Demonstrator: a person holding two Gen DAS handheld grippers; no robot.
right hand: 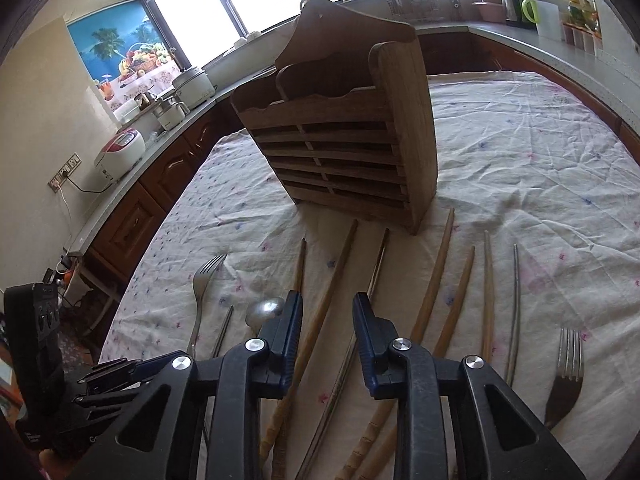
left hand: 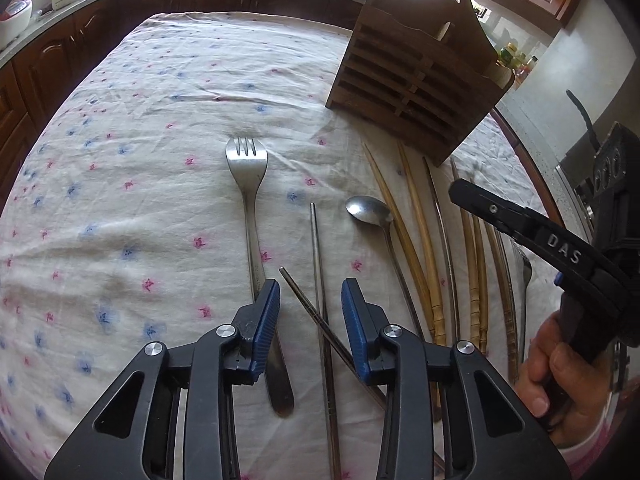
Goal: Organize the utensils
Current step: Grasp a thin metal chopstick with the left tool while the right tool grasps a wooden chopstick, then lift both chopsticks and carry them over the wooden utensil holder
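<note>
A slatted wooden utensil holder (left hand: 416, 76) (right hand: 352, 148) stands upright on the floral tablecloth (left hand: 140, 160). In front of it lie a steel fork (left hand: 250, 208), two crossed steel chopsticks (left hand: 318, 264), a steel spoon (left hand: 368, 210) and several bamboo chopsticks (left hand: 420, 240) (right hand: 436, 276). A second fork (right hand: 566, 376) lies at the right in the right wrist view. My left gripper (left hand: 310, 292) is open and empty above the steel chopsticks. My right gripper (right hand: 326, 308) is open and empty above the bamboo chopsticks, and its finger (left hand: 516, 220) shows in the left wrist view.
Dark wood cabinets and a grey counter (right hand: 132, 176) run around the table, with rice cookers (right hand: 120, 152) and pots on it. A kettle (right hand: 512, 4) and jars stand on the far right counter. Windows are behind the holder.
</note>
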